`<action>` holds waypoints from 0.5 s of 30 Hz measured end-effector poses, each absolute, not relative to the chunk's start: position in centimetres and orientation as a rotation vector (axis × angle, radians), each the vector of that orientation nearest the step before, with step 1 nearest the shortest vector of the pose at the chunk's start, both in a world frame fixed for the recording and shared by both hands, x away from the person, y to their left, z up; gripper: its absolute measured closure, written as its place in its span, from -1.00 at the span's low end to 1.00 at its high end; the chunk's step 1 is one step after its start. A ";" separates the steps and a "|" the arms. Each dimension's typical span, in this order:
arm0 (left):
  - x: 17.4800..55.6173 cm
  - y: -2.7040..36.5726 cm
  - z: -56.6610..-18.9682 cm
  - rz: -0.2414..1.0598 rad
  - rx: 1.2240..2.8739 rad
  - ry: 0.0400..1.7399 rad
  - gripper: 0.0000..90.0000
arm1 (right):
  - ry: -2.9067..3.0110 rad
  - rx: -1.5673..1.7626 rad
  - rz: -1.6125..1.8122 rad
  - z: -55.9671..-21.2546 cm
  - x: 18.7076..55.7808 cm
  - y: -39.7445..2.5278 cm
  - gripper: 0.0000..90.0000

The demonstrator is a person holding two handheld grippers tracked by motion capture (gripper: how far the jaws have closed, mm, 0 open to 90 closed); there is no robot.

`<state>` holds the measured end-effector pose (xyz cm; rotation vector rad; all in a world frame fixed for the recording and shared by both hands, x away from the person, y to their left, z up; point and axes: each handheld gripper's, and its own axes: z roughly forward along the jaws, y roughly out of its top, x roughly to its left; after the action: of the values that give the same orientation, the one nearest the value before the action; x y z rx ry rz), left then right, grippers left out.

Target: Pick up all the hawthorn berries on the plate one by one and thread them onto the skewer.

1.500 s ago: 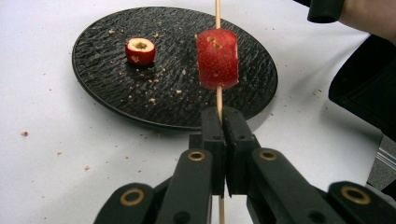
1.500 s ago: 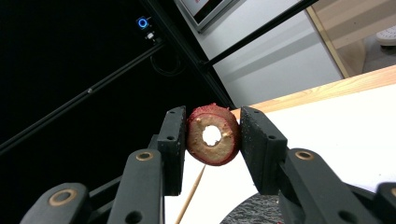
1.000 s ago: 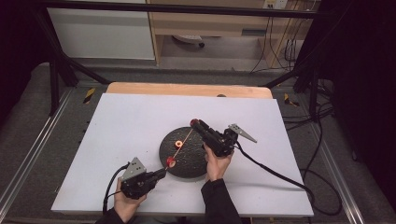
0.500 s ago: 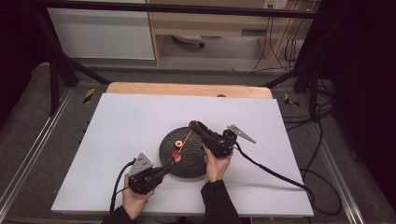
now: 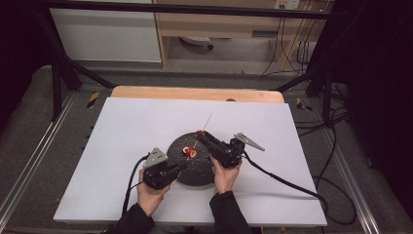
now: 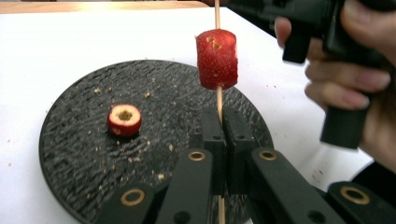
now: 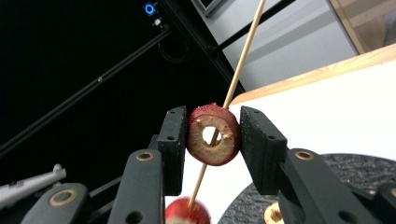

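My left gripper is clamped on the lower end of the skewer, whose long axis runs up toward one o'clock above the black plate. My right gripper pinches a cored fruit ring threaded on it. Since a second ago, the left gripper has moved in toward the plate.

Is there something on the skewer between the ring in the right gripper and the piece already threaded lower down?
Nothing visible. The ring sits around the skewer, and the stick below it is bare down to the threaded piece.
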<state>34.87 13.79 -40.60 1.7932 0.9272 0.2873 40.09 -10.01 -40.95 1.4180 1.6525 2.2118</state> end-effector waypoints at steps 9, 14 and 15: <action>35.7 13.4 -40.6 0.281 1.796 0.928 0.96 | 1.689 1.420 2.182 -41.5 39.8 -9.7 0.40; 35.7 13.6 -40.7 0.281 1.800 0.925 0.96 | 1.706 1.411 2.169 -41.6 39.7 -9.6 0.39; 35.6 13.6 -40.7 0.278 1.800 0.921 0.96 | 1.712 1.410 2.166 -41.6 39.7 -9.7 0.39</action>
<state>35.64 13.63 -40.67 1.7999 0.9210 0.2779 39.70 -9.66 -41.57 1.4101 1.7121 2.1659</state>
